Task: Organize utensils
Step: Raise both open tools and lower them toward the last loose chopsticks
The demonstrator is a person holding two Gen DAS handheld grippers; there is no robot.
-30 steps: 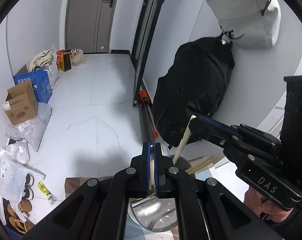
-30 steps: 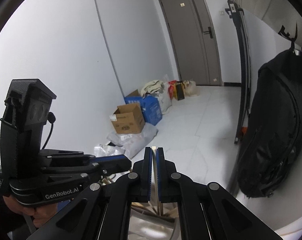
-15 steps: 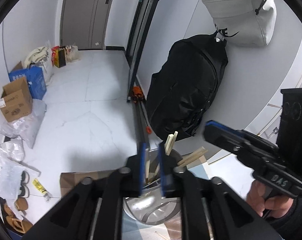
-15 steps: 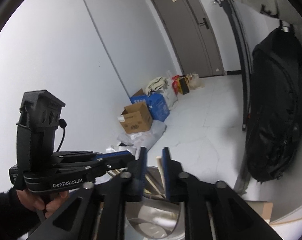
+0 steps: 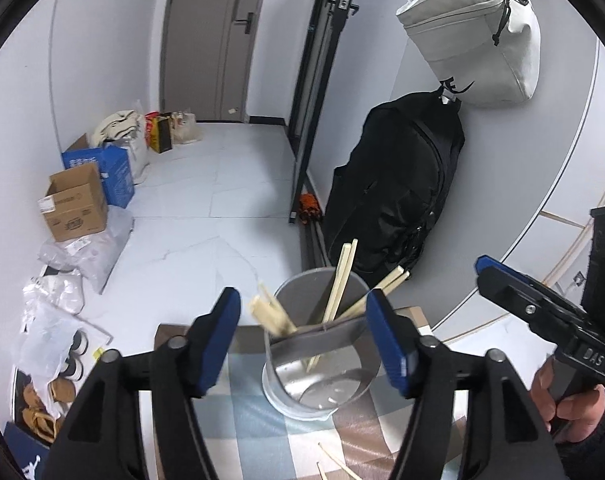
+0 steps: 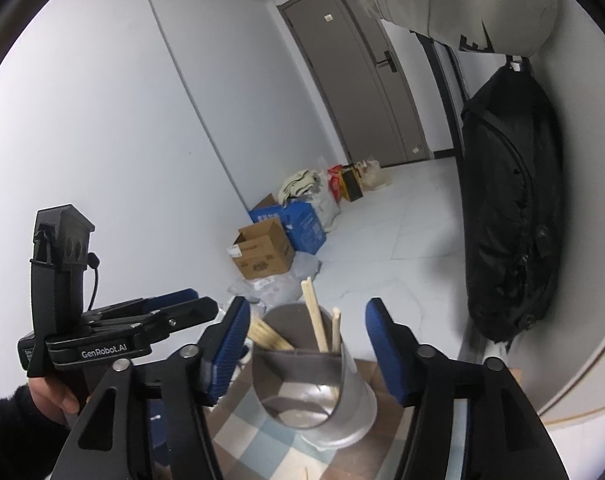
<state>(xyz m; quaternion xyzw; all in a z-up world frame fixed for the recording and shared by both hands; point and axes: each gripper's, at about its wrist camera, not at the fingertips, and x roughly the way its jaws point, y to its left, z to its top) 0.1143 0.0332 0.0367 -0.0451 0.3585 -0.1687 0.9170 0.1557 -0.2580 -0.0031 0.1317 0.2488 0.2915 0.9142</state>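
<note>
A round metal utensil holder [image 5: 322, 376] [image 6: 342, 396] stands on the checked tablecloth [image 5: 242, 420], with several pale wooden chopsticks [image 5: 340, 280] [image 6: 316, 320] standing in it. A blurred bundle of chopsticks [image 5: 270, 314] [image 6: 266, 336] leans at its left rim. My left gripper [image 5: 304, 320] is just in front of the holder. Its jaws are opening and no pad touches a chopstick. My right gripper [image 6: 308, 340] faces the same holder, with its jaws opening and nothing pressed between them. Each gripper also shows in the other's view: the right gripper [image 5: 486, 270] and the left gripper [image 6: 194, 302].
Loose chopsticks [image 5: 338, 460] lie on the cloth near the front edge. A black backpack [image 5: 394, 196] and a white bag [image 5: 474, 40] hang on the wall to the right. Cardboard boxes [image 5: 74, 204] and bags sit on the white floor [image 5: 206, 216] beyond the table.
Both grippers were shut, the left on a pale stick, and now both stand open. Both drew back from the holder, which now shows whole with more chopsticks in it.
</note>
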